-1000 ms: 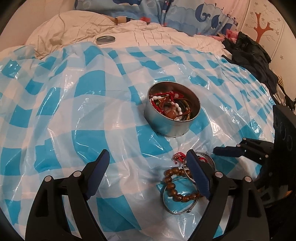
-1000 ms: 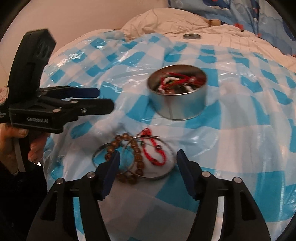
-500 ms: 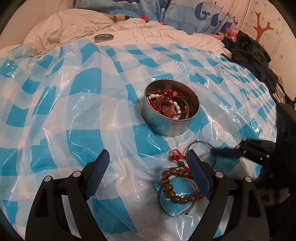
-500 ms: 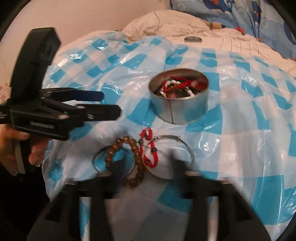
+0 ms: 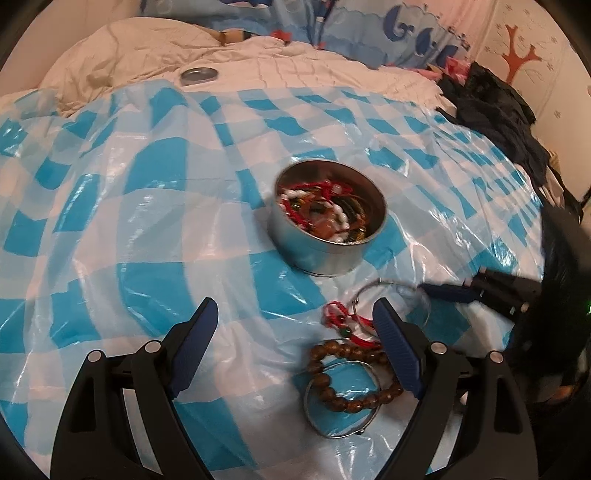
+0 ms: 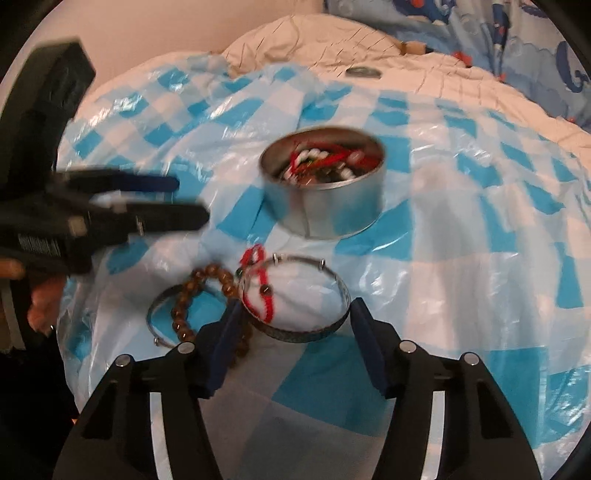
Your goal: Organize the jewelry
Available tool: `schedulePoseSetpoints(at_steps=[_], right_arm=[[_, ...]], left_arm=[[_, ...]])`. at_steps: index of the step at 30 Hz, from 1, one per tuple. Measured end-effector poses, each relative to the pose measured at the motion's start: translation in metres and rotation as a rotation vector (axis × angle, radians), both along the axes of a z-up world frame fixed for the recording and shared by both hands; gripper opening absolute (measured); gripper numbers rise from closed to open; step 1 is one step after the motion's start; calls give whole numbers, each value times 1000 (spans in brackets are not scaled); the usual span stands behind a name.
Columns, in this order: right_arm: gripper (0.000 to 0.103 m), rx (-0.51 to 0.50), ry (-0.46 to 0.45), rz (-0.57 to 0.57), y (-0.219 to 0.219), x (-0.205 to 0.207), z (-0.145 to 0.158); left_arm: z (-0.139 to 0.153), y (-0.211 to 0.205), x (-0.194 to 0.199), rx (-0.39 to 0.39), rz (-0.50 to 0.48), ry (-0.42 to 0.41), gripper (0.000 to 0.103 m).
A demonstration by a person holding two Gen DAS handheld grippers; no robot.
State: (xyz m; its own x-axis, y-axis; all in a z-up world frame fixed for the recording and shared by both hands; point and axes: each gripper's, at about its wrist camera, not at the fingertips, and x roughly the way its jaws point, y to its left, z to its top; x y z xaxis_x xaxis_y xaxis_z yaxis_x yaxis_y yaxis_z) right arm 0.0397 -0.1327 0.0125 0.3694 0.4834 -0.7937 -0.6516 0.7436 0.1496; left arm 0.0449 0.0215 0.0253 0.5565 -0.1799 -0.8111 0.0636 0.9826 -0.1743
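Observation:
A round metal tin point(image 5: 328, 229) point(image 6: 323, 184) filled with red, white and dark bracelets sits on the blue-checked plastic sheet. In front of it lie a silver bangle point(image 6: 295, 295) point(image 5: 391, 291), a red string bracelet point(image 6: 260, 291) point(image 5: 345, 325), a brown bead bracelet point(image 5: 351, 373) point(image 6: 207, 295) and a second thin silver bangle point(image 5: 341, 398) point(image 6: 162, 317). My right gripper point(image 6: 293, 343) is open, its fingers on either side of the silver bangle's near edge. My left gripper point(image 5: 295, 347) is open and empty, just left of the bead bracelet.
The checked sheet point(image 5: 129, 221) covers a bed with a cream quilt point(image 5: 258, 62). The tin's lid point(image 5: 197, 75) point(image 6: 364, 72) lies far back on the quilt. Dark clothes point(image 5: 495, 107) are piled at the right. A blue pillow point(image 5: 351, 29) lies behind.
My right gripper has moved forward and down until its open fingers straddle the silver bangle. The bangle and red string have shifted slightly toward the tin. My left gripper drifted slightly.

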Motion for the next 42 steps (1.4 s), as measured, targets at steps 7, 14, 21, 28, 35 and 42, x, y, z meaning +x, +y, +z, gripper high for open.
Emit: schedulePoseSetpoints(at_steps=[7,14,21,28,35,42], right_arm=[[47,-25,-25,-127,-26,19,8],[55,-76,-24,-145,-27,22,2],[66,-42,-33,-170,-31,24,5],[70,-2,-19,-163,-33,24,6],[77,-49,-43,-125,-15,20,-7],[64,-103,-30,-107,-9,22,-17]], left_arm=[[-16,-37,8,91,-77,-1,82],[-29,-59,11,154,-125,-5,82],[-33,-63,8,149,-176,14,20],[-7,-41,-1,75,-141,-40,7],[9,-19,-7,33,-93,-75,7],[10,-15,-9,34,-86,-78,7]])
